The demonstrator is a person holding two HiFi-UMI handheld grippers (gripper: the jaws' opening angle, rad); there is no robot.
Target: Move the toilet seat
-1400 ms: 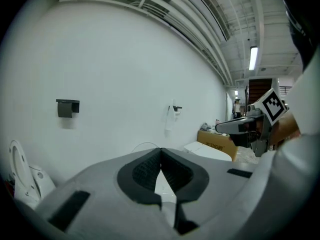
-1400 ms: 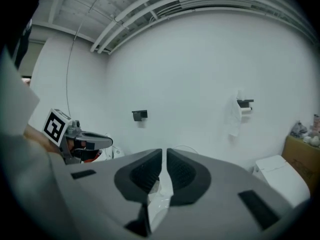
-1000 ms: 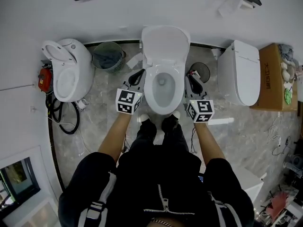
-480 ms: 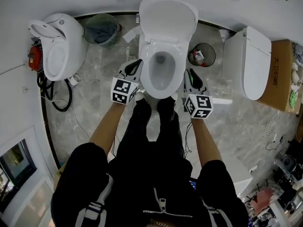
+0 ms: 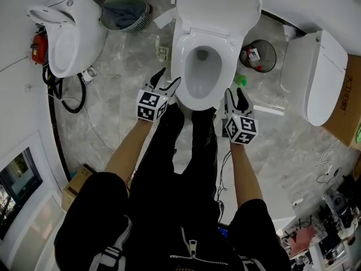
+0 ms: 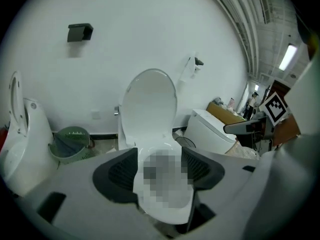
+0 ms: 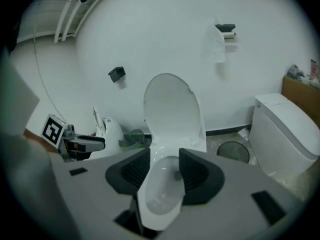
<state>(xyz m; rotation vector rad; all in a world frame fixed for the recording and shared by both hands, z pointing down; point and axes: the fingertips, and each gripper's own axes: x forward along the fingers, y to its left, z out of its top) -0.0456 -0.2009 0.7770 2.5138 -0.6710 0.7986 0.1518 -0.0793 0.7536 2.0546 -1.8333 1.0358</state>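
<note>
The white toilet [image 5: 198, 66] stands at top centre in the head view, its lid [image 5: 219, 4] raised against the wall and the seat ring [image 5: 181, 48] lying round the bowl. My left gripper [image 5: 167, 82] is low beside the bowl's front left rim. Its jaws have just been opening and stand open, with nothing between the pads. My right gripper [image 5: 235, 97] is beside the bowl's front right, apart from it. Its jaws have also just been opening and hold nothing. Each gripper view shows the lid [image 6: 150, 104] [image 7: 172, 111] beyond the open gripper [image 6: 160, 169] [image 7: 165, 171].
A second toilet [image 5: 67, 33] with raised lid stands at left, next to a green bin [image 5: 125, 7] and black hoses [image 5: 67, 103]. A small black bin [image 5: 261, 55] and a closed toilet [image 5: 321, 78] stand at right. The person's legs [image 5: 192, 134] are before the bowl.
Both grippers have sunk from beside the bowl's middle to low by its front rim. The jaws of both have opened. The toilet now sits higher in the head view.
</note>
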